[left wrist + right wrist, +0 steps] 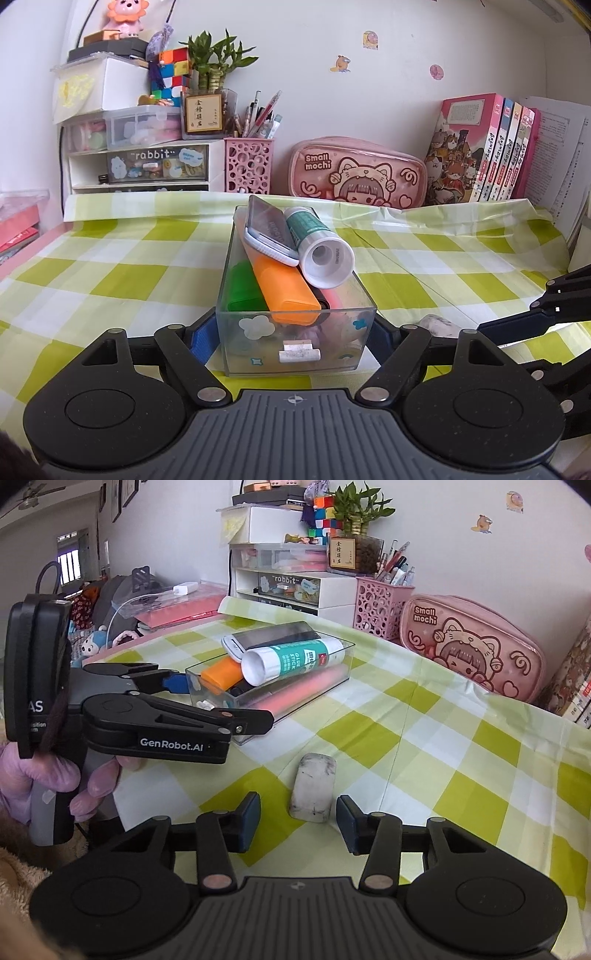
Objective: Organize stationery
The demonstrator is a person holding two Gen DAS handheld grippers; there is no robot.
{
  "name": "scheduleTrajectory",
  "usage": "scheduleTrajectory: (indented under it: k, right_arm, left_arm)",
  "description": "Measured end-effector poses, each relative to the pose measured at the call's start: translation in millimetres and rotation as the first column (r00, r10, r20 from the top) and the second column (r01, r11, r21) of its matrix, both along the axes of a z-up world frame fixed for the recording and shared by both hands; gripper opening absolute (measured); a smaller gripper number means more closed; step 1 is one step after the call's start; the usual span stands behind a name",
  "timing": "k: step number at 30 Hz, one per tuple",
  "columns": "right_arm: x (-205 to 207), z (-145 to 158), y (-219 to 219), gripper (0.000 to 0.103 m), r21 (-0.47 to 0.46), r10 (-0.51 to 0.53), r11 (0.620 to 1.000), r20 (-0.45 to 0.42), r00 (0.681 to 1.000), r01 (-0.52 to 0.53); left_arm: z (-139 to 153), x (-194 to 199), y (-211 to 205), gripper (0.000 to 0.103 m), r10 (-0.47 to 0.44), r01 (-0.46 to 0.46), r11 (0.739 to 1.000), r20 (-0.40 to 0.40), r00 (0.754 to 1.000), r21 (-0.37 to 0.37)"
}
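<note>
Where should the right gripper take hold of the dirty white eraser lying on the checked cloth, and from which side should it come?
Grip the eraser across its two long side edges, near the middle, coming down from above. It lies flat on the cloth, its length running away from the right gripper, whose open fingers already stand at either side of its near end. Its top is too broad; only the narrow width fits the jaws.

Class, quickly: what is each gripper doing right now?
Left gripper: shut on the clear box.
Right gripper: open, pads either side of the eraser, not touching it.
</note>
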State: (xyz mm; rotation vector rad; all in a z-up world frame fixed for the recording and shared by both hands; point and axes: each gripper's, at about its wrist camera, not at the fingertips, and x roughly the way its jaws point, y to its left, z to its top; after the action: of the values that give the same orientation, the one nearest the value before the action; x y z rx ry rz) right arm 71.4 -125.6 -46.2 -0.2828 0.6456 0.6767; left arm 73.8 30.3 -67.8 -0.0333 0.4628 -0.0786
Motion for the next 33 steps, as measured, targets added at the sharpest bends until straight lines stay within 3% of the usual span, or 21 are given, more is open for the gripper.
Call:
scheduleTrajectory:
  k: [7, 13, 24, 33]
  right_arm:
    - [2.5, -0.6, 4.8, 0.04, 0.005, -0.027, 1.0, 0.006, 1.0, 0.027]
    - [3.6, -0.6, 4.3, 0.029, 0.021, -0.057, 0.998, 0.002, 0.998, 0.057]
    - [0.9, 5.2, 4.1, 0.028, 0.032, -0.069, 0.997, 0.008, 0.998, 0.069]
    - [9.4, 31.0, -4.2, 0.027, 0.167, -0.095, 0.982, 0.021, 0.995, 0.09]
  left_arm:
    - [0.1, -1.2, 0.9, 0.077, -0.001, 0.001, 1.0, 0.008, 1.0, -0.007]
    - [0.3, -2.1, 2.2, 0.077, -0.001, 0.002, 1.0, 0.015, 1.0, -0.016]
    - [0.4, -3.3, 1.9, 0.077, -0.002, 0.002, 1.0, 0.028, 1.0, -0.016]
    - [0.4, -3.3, 1.9, 0.077, -0.002, 0.002, 1.0, 0.028, 1.0, -0.016]
